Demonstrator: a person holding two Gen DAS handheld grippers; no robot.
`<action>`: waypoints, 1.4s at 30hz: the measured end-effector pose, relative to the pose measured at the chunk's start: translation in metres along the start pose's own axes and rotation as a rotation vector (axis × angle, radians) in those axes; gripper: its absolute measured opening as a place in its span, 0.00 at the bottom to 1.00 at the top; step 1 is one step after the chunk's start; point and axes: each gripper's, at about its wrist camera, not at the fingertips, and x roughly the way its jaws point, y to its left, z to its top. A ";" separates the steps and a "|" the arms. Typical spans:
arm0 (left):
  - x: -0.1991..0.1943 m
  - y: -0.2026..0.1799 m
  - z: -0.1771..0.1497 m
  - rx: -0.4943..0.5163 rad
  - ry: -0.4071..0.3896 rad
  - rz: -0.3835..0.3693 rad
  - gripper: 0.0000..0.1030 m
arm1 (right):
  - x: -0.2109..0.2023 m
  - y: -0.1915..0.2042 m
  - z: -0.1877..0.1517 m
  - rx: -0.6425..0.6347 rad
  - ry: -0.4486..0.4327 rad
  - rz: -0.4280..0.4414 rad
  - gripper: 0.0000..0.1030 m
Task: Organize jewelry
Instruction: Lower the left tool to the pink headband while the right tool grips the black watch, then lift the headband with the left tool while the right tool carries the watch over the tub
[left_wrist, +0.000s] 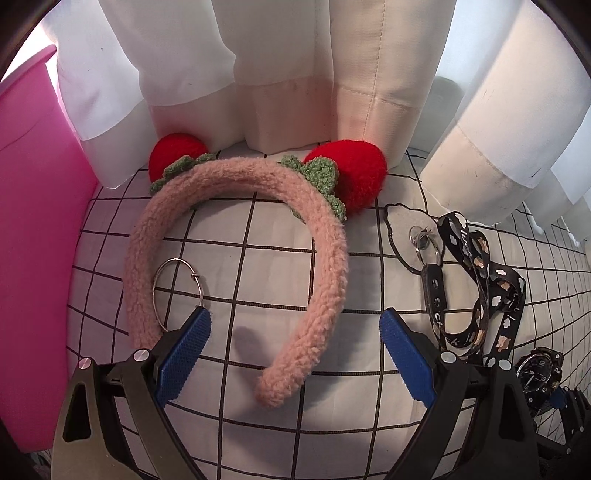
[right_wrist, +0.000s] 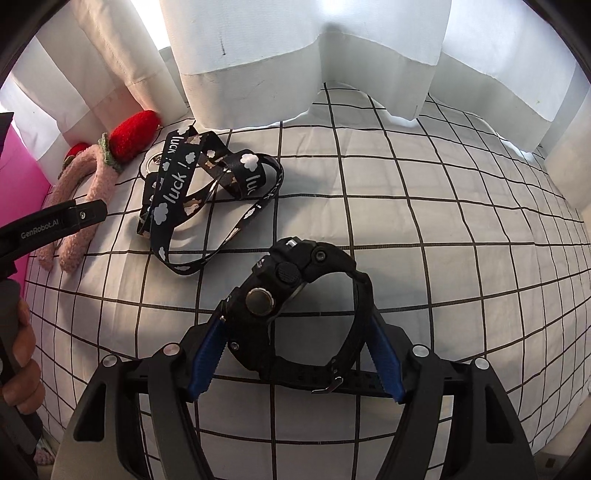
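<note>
Right wrist | black watch on its side | right gripper jaws bracket it, loosening

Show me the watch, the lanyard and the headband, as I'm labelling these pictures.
watch (right_wrist: 260, 301): right wrist view, on its case.
lanyard (right_wrist: 177, 182): right wrist view, on the printed strap.
headband (left_wrist: 325, 258): left wrist view, on its fuzzy pink band.

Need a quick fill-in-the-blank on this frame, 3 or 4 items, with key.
1. The fuzzy headband carries two red ____ ornaments.
2. The black wristwatch sits between the blue pads of the ____ gripper.
3. The word printed on the black lanyard is ____.
4. The sheet under the items has a black ____ pattern.

Missing words: strawberry; right; luck; grid
</note>
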 end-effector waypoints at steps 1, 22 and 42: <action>0.004 -0.001 0.001 0.003 0.009 -0.001 0.88 | 0.000 0.002 0.001 -0.001 0.000 -0.003 0.66; 0.000 -0.008 -0.012 0.014 -0.004 -0.012 0.27 | 0.002 0.005 -0.002 -0.031 -0.020 -0.018 0.65; -0.046 -0.043 -0.045 0.080 -0.065 0.050 0.12 | -0.006 -0.004 -0.013 0.000 -0.044 0.008 0.62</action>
